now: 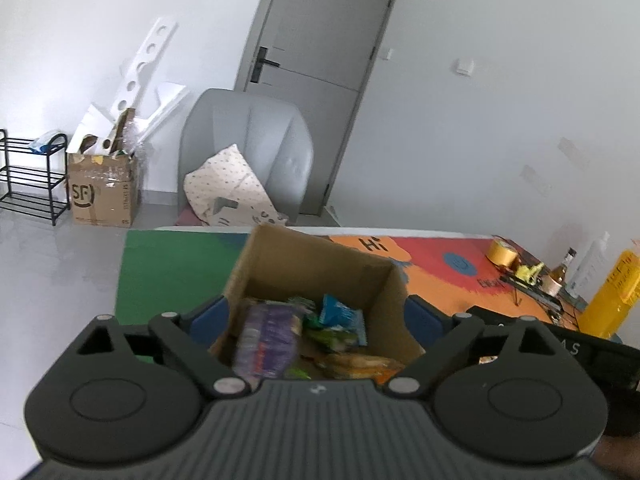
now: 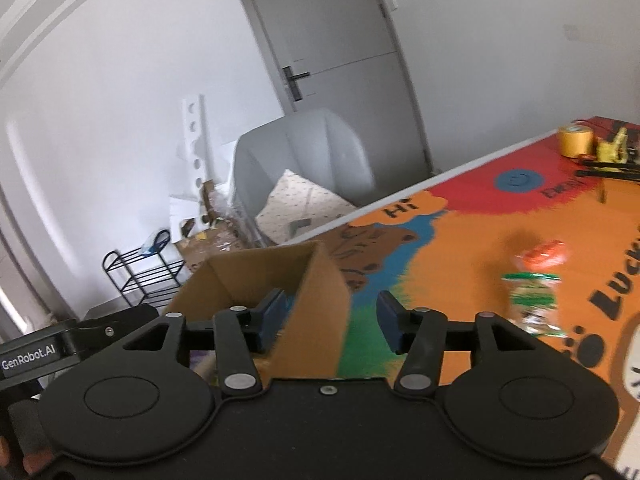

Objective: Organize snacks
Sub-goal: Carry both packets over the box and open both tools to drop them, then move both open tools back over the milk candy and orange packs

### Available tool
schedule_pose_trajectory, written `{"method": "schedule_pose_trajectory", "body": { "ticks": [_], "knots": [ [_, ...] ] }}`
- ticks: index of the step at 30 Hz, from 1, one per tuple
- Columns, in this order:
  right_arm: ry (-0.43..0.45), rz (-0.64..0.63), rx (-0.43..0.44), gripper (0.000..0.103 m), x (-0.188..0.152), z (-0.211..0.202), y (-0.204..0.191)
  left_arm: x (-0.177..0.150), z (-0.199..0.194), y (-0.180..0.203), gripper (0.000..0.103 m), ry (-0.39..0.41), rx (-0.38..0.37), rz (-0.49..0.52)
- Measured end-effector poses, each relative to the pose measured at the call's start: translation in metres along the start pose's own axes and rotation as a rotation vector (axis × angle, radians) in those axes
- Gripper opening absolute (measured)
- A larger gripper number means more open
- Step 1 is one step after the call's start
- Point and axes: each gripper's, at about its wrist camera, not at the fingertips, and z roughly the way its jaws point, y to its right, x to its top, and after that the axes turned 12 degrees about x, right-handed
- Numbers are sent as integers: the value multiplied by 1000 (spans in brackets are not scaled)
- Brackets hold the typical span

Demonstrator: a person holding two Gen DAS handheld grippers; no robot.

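Note:
An open cardboard box [image 1: 312,268] stands on the colourful table mat [image 1: 168,264] and holds several snack packets, among them a purple one [image 1: 266,340] and a blue one [image 1: 340,314]. My left gripper [image 1: 316,318] is open wide, one finger on each side of the box, pads off it. My right gripper [image 2: 332,322] is open across the box's right wall [image 2: 320,300], left finger inside, right finger outside and apart from the cardboard. Two blurred packets, an orange one [image 2: 542,254] and a green-and-white one [image 2: 532,300], lie on the mat to the right.
A yellow tape roll [image 1: 500,252], a yellow bottle [image 1: 616,296] and small clutter sit at the table's far right. Behind the table are a grey chair [image 1: 248,148] with a cushion, a floor carton [image 1: 104,196] and a black rack [image 1: 32,176].

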Motion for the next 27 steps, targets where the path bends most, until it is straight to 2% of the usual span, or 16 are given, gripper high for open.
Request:
{"method": "schedule_pose_trajectory", "body": {
  "ticks": [10, 27],
  "knots": [
    [28, 39, -68, 79, -3, -32, 31, -10, -2, 34, 96, -22, -36, 50],
    [72, 107, -136, 82, -5, -74, 78, -18, -6, 84, 97, -29, -100, 108]
  ]
}}
